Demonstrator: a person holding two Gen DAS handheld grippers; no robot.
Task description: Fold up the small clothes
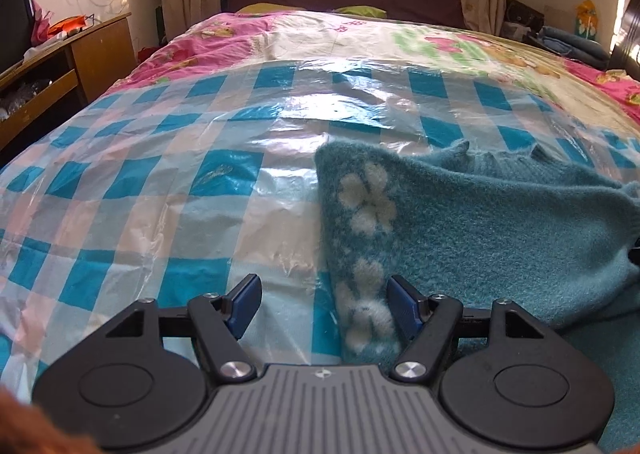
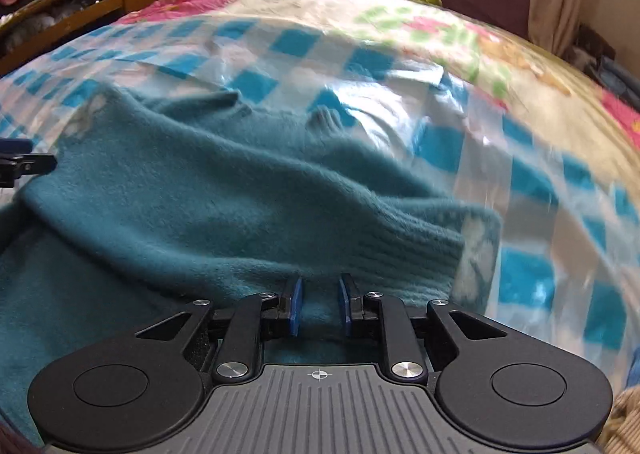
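— So where is the sweater lying?

— It is lying rumpled on the checked plastic sheet that is covering the bed, with its white flower band running along the edge nearest the left gripper.

— And how is that gripper standing?

— Its jaws are gaping wide, holding nothing; the flower band is passing between the blue pads without touching them.

— What is the right gripper doing?

— It is hovering over the sweater's ribbed cuff end, jaws parted only a little. Teal knit is showing in the gap, though the pads are not pressing on it.

— Anything else near the sweater?

— A wooden desk is standing well beyond it, beside the bed.
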